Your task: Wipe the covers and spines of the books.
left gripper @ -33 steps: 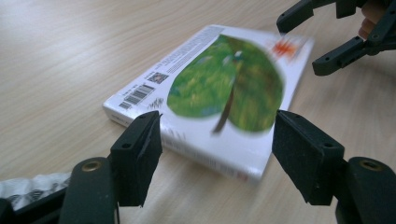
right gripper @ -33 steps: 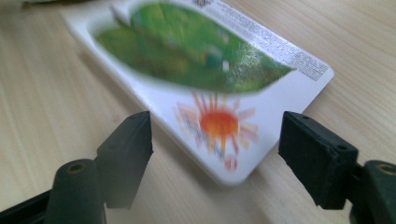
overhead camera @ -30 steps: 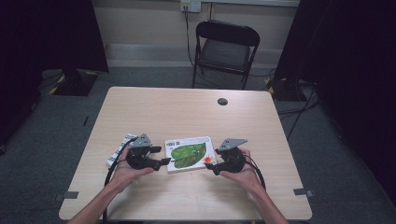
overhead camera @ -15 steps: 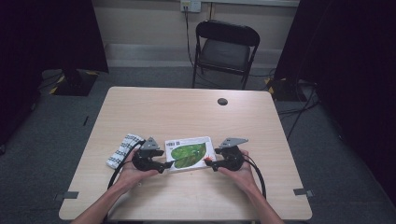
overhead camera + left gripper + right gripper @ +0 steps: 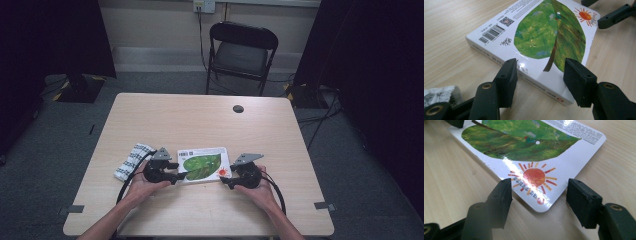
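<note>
Picture book point(image 5: 202, 165) lies flat near the table's point(image 5: 200, 120) front edge, midway along it; left gripper point(image 5: 540, 75) at its spine corner and right gripper point(image 5: 539, 193) at its sun corner, both with fingers apart, just been closing, straddling without clamping.

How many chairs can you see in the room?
1. The black folding chair stands on the carpet beyond the table's far edge, against the wall. Dark corners could hide more.
</note>
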Available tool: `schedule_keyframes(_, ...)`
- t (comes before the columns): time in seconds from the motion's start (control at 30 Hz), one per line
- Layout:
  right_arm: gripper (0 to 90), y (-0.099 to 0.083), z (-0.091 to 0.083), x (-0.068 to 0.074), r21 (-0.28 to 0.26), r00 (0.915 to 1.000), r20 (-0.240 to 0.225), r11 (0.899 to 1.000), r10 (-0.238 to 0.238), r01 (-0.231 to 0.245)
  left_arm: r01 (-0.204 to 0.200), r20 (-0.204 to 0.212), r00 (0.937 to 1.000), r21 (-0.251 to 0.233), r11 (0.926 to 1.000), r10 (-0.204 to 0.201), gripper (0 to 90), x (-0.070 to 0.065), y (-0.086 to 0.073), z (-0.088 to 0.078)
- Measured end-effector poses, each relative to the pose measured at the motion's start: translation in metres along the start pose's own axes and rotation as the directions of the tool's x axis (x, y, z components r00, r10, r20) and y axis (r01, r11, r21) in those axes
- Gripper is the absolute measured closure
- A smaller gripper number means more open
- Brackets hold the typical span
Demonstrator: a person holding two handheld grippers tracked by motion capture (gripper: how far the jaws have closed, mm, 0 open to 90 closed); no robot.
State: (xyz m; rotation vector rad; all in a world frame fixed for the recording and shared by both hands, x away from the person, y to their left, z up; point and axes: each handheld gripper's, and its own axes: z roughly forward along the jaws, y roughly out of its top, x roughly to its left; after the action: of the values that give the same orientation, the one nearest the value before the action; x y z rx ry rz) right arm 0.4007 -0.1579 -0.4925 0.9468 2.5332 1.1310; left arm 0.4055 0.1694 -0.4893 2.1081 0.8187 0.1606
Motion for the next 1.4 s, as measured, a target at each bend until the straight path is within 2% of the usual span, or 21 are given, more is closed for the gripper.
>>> schedule_keyframes(0.1, 39.1, -0.001, -0.002, 0.003, 0.004, 0.9999, -0.004, 1.000, -0.010, 0.010, 0.036, 0.016, 0.9992, 0.013, 0.9993, -0.036, 45.4, 0.003, 0.000, -0.001)
schedule_keyframes(0.3, 43.2, -0.003, -0.005, 0.008, 0.008, 0.9991, -0.032, 1.000, -0.029, 0.029, 0.025, 0.000, 0.9997, 0.033, 0.9991, -0.025, 45.6, 0.005, 0.002, -0.003)
schedule_keyframes(0.37, 43.0, -0.003, -0.005, 0.011, 0.016, 0.9984, -0.025, 0.999, -0.050, 0.050, 0.026, -0.001, 0.9996, 0.033, 0.9991, -0.026, 46.1, 0.004, 0.002, -0.004)
schedule_keyframes(0.5, 44.8, -0.002, -0.005, 0.009, 0.012, 0.9984, -0.033, 0.999, -0.046, 0.046, 0.026, 0.000, 0.9997, 0.053, 0.9982, -0.026, 47.1, 0.003, 0.004, -0.005)
schedule_keyframes(0.53, 44.9, -0.002, -0.005, 0.009, 0.013, 0.9984, -0.031, 0.999, -0.047, 0.047, 0.022, -0.015, 0.9997, 0.065, 0.9977, -0.021, 46.6, 0.001, 0.005, -0.006)
schedule_keyframes(0.57, 44.6, -0.002, -0.005, 0.009, 0.014, 0.9982, -0.032, 0.999, -0.051, 0.052, 0.008, -0.038, 0.9993, 0.068, 0.9977, -0.005, 45.2, 0.000, 0.007, -0.008)
schedule_keyframes(0.67, 41.1, 0.000, -0.006, 0.007, 0.007, 0.9992, -0.017, 0.999, -0.036, 0.036, 0.034, -0.042, 0.9986, 0.029, 0.9990, -0.033, 43.1, 0.002, 0.009, -0.016)
schedule_keyframes(0.87, 41.1, 0.002, -0.009, 0.009, -0.013, 0.9990, -0.018, 0.999, -0.040, 0.040, 0.031, -0.053, 0.9981, -0.022, 0.9993, -0.032, 40.9, 0.008, 0.013, -0.042)
schedule_keyframes(0.9, 40.7, 0.002, -0.009, 0.008, -0.019, 0.9990, -0.017, 0.999, -0.040, 0.040, 0.037, -0.060, 0.9974, -0.020, 0.9991, -0.038, 40.2, 0.008, 0.012, -0.046)
schedule_keyframes(1.03, 40.5, 0.003, -0.010, 0.005, -0.029, 0.9996, -0.011, 0.999, -0.026, 0.026, 0.018, -0.085, 0.9962, 0.001, 0.9998, -0.018, 36.1, 0.012, 0.000, -0.063)
schedule_keyframes(1.13, 40.5, 0.006, -0.011, 0.007, -0.038, 0.9994, -0.005, 0.999, -0.035, 0.035, 0.056, -0.114, 0.9918, -0.014, 0.9983, -0.057, 34.8, 0.021, -0.010, -0.075)
schedule_keyframes(1.17, 40.5, 0.007, -0.011, 0.007, -0.039, 0.9992, -0.004, 0.999, -0.039, 0.039, 0.066, -0.129, 0.9893, -0.022, 0.9976, -0.068, 36.1, 0.025, -0.012, -0.078)
schedule_keyframes(1.23, 40.5, 0.008, -0.011, 0.008, -0.041, 0.9992, -0.007, 0.998, -0.040, 0.039, 0.081, -0.158, 0.9834, -0.050, 0.9954, -0.088, 44.6, 0.028, -0.015, -0.083)
schedule_keyframes(1.3, 40.5, 0.009, -0.011, 0.009, -0.047, 0.9991, -0.003, 0.998, -0.042, 0.041, 0.103, -0.177, 0.9777, -0.065, 0.9925, -0.113, 45.2, 0.032, -0.017, -0.088)
schedule_keyframes(1.33, 40.5, 0.009, -0.012, 0.009, -0.050, 0.9991, -0.003, 0.998, -0.041, 0.041, 0.095, -0.197, 0.9746, -0.066, 0.9933, -0.107, 45.2, 0.033, -0.018, -0.089)
schedule_keyframes(1.4, 40.4, 0.009, -0.011, 0.009, -0.051, 0.9993, 0.000, 0.998, -0.037, 0.037, 0.098, -0.210, 0.9713, -0.073, 0.9925, -0.111, 45.0, 0.036, -0.020, -0.091)
